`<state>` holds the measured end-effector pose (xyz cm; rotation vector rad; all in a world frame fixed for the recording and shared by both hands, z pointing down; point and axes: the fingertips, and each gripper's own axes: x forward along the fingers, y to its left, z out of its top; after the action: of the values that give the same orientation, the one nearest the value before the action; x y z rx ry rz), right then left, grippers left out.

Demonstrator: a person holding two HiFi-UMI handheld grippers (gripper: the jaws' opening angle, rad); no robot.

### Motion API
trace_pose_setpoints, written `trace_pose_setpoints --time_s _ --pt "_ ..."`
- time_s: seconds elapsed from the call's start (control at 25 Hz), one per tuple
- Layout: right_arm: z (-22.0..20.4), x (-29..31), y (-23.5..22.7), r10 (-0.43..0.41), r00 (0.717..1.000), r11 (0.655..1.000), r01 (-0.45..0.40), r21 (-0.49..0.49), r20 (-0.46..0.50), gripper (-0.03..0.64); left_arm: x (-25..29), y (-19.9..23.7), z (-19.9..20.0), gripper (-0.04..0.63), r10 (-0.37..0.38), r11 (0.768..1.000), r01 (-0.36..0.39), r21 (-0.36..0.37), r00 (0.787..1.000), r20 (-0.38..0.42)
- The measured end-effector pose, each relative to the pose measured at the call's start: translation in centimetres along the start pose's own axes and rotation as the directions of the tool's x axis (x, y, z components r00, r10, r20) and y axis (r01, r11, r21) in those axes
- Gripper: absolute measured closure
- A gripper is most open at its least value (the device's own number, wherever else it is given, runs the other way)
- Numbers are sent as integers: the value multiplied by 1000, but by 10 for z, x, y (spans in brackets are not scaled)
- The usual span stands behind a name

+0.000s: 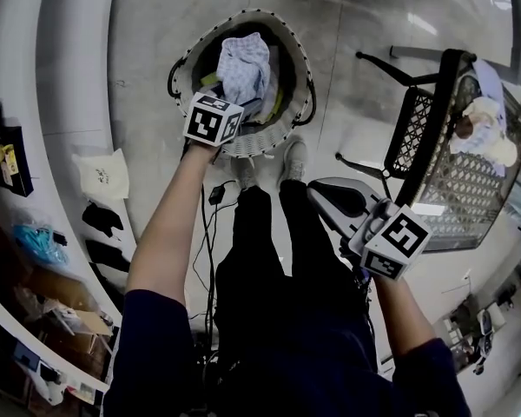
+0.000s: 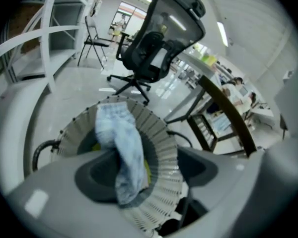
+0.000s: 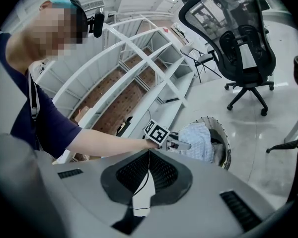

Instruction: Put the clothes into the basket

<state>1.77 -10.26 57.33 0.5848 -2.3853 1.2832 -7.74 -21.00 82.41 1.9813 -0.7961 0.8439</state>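
Left gripper: jaws stand wide apart above the near rim of the basket; nothing is pinched.
Pale blue garment: lies between those wide jaws, with its lower end against one pad and not clamped. The rest is spread over the basket's contents.
Long axis: the garment runs from the basket's far rim straight back toward the left gripper, roughly along the line the gripper points.
Key relation: the garment is directly ahead of and below the left gripper, inside the rim, so I judge it as good as delivered; the coming move is to lift clear without snagging it.
Right gripper: jaws closed together and empty, held back near the person's side, well apart from the basket.
Nearer hand: the left, by far.
Remaining clothes: a pale heap on the black mesh rack at the floor's right side, nearer the right gripper.
Count: one basket, two grippers, one garment between the jaws. At least one more piece, yellow-green, shows beneath it. How many pieces are in the heap I cannot tell.
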Motion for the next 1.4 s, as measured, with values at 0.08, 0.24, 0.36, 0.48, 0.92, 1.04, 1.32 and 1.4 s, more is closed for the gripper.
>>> trace_pose_setpoints --time_s 0.08,0.24,0.36,0.48,0.92,1.04,1.32,1.4 --pt "2 0 2 3 1000 1000 -3 -5 5 611 -4 -2 4 249 1 1000 -1 1 1000 9" --pt "10 1 5 5 1000 1000 -5 -18 17 611 -17 -7 13 249 -1 1000 1 -4 999 39" --pt "19 1 8 8 999 1000 -7 -23 36 611 -34 -15 24 249 -9 1000 10 -9 997 80" --pt "30 0 16 13 998 999 -11 -42 54 611 -57 -27 38 252 -13 1000 13 2 992 127" --pt "81 -19 57 21 991 991 -3 -136 129 611 -148 -86 99 407 -74 996 57 64 950 303" --pt "96 -28 69 20 987 984 9 -176 161 611 -177 -106 116 473 -85 994 53 100 933 350" --pt "129 -53 101 30 974 968 27 -248 226 612 -251 -157 149 568 -114 986 42 161 877 467" --pt "138 -60 113 39 969 962 30 -273 243 611 -272 -170 155 588 -120 986 43 164 858 500"
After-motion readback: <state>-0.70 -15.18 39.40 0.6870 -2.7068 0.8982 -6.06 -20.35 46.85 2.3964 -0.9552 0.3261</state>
